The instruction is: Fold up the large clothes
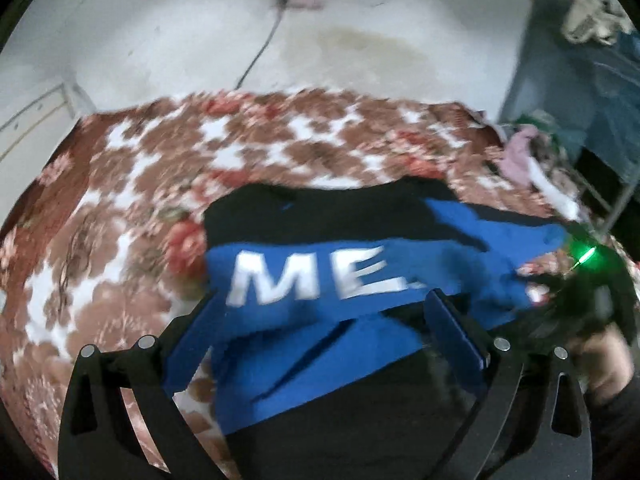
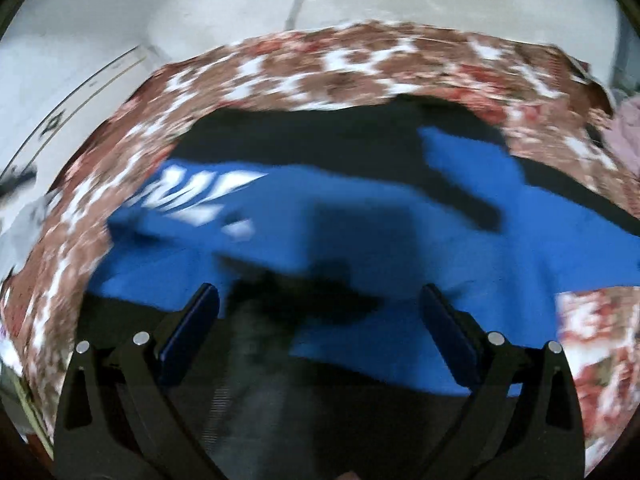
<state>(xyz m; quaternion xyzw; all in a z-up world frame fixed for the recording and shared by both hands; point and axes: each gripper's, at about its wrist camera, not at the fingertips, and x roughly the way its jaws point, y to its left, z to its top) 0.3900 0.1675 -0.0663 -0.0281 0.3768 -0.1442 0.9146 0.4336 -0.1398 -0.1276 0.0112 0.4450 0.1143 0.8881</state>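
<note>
Two grippers are hovering with fingers spread wide, holding nothing, over a blue and black garment (image 1: pixel 320 320) with white letters. It is lying on a bed under a floral blanket (image 1: pixel 120 200). Left gripper (image 1: pixel 320 308) and right gripper (image 2: pixel 320 304) are both pointing across it; blur is hiding fine detail
</note>
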